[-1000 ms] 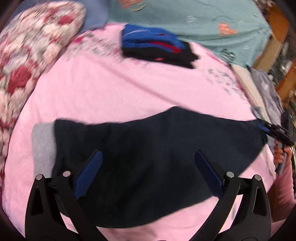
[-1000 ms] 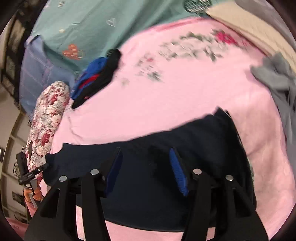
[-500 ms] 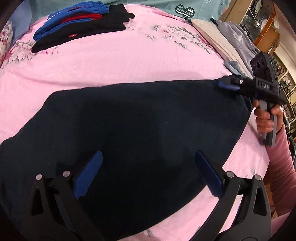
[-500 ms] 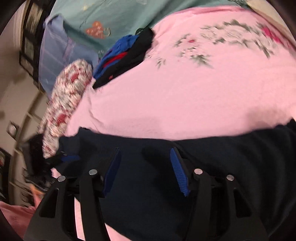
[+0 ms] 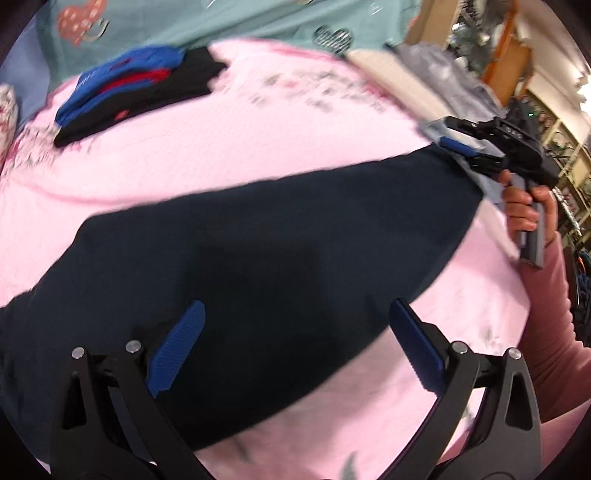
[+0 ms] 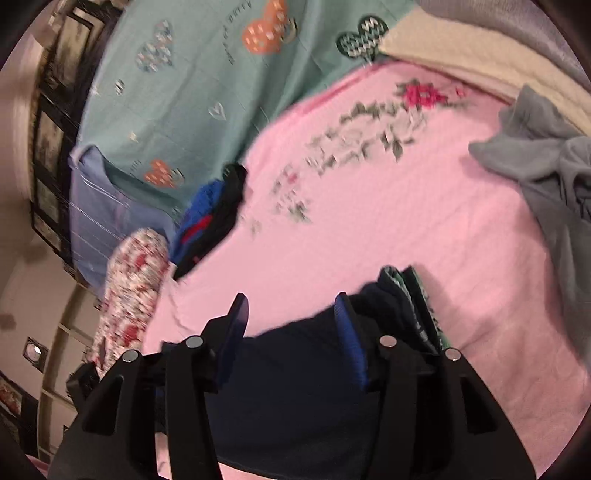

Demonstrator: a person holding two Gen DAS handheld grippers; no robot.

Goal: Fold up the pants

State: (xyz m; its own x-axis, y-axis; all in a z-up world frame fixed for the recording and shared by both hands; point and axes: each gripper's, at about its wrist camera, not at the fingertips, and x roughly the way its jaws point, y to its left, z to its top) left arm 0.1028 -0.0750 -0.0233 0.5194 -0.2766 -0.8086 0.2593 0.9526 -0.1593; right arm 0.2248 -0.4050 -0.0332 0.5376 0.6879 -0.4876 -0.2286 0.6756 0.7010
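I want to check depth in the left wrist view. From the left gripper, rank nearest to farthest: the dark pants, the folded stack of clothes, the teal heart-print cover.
1. Dark pants: directly under the left gripper.
2. Folded stack of clothes: upper left, on the pink bedspread.
3. Teal heart-print cover: along the top edge, behind the stack.

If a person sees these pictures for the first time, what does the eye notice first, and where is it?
First, the dark pants spread across the middle of the pink blanket. Next, the right gripper at the pants' far right end, held by a hand in a pink sleeve, its jaws closing at the fabric edge. At the back left lies a folded pile of blue, red and black clothes.
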